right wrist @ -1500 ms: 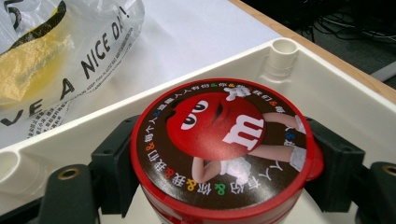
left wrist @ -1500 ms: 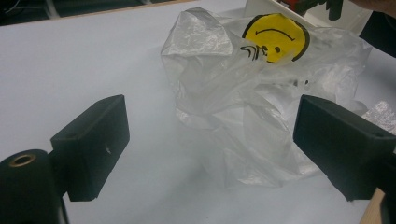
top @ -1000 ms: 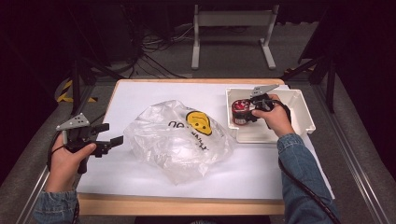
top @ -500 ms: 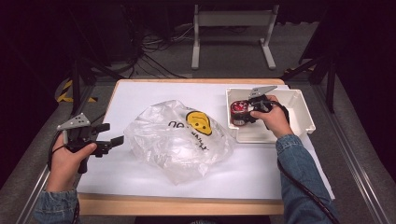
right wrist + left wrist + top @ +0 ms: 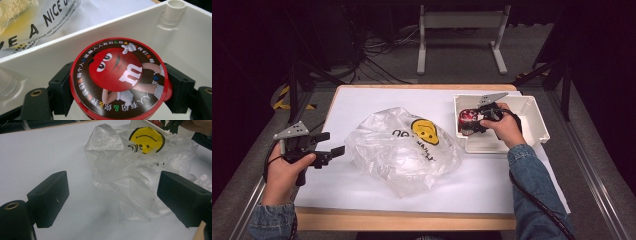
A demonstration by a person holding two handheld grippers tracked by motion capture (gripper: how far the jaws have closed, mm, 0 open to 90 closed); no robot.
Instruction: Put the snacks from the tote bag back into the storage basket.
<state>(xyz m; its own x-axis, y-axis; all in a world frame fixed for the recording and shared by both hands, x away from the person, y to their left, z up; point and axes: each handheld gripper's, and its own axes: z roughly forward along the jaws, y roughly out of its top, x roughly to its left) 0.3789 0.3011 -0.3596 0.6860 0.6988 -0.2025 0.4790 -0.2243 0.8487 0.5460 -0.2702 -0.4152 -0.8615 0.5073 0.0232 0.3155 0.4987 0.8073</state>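
Now, right gripper (image 5: 476, 121): jaws clamp the round red-lidded candy tub (image 5: 120, 77), inside the white plastic bin (image 5: 532, 120).
Left gripper (image 5: 324, 147): jaws apart, holding nothing, beside the crumpled clear plastic bag (image 5: 404, 150).
Handling: tub probably stiff, light, slippery; grip its sides under the lid.

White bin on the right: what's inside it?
The white bin holds a red-lidded candy tub, with the right claw shut around it. The tub's contents and the bin floor beneath it are hidden.
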